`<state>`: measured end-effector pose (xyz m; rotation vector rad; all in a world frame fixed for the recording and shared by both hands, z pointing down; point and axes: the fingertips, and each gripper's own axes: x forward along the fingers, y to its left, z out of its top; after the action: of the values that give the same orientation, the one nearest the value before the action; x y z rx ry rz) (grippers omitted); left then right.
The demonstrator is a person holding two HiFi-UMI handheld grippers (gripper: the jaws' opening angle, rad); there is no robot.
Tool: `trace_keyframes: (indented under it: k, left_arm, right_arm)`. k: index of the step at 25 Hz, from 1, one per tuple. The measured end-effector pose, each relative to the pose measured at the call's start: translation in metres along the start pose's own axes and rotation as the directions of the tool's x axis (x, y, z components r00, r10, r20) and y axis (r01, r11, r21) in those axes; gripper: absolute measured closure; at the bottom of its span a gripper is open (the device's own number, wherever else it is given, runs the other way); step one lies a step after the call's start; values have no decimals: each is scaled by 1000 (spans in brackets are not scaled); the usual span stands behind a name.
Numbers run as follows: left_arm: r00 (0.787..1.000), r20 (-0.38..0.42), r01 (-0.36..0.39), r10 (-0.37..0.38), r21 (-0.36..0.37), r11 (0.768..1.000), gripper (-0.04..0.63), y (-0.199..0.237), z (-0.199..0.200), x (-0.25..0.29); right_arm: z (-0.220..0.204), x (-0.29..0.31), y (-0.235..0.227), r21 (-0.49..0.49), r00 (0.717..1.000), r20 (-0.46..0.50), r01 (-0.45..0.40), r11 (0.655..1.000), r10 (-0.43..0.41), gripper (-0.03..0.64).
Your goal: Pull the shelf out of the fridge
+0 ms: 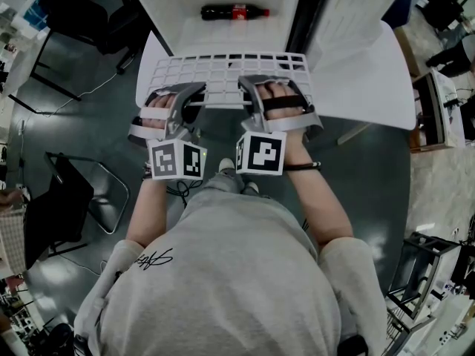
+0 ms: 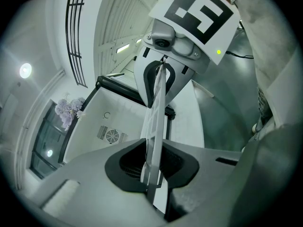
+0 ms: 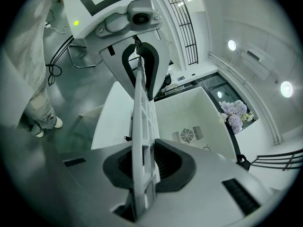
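Grey floor runs under us up to the open fridge, whose white cavity holds a cola bottle lying on its side, well behind our work. Starting at the left, our left gripper is clamped on the near rim of the white grid shelf. Its own view shows the jaws pressed on the thin plastic, seen edge-on. The shelf stretches away from the fingers toward the fridge, and its long axis runs across us from hand to hand. Both hands therefore sit equally near, one on either side of its middle. Our right gripper is closed on the same front rim, near the left one. Right of that, the fridge door stands swung open. We judge the pull has to come straight back toward our body with both hands even, or the shelf will skew. Whether its rear edge sits within the cavity we cannot tell.
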<state>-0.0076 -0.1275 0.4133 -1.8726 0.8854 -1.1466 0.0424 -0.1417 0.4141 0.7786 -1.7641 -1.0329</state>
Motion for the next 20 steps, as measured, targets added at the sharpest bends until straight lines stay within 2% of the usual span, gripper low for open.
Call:
trace_keyframes:
  k: [20]
  left_arm:
    - [1000,2,5,-5,-1,1000,551,0,2,-2]
  right_arm:
    - [-1,-3,-2,-7,1000,-8,3,1000,-3,568]
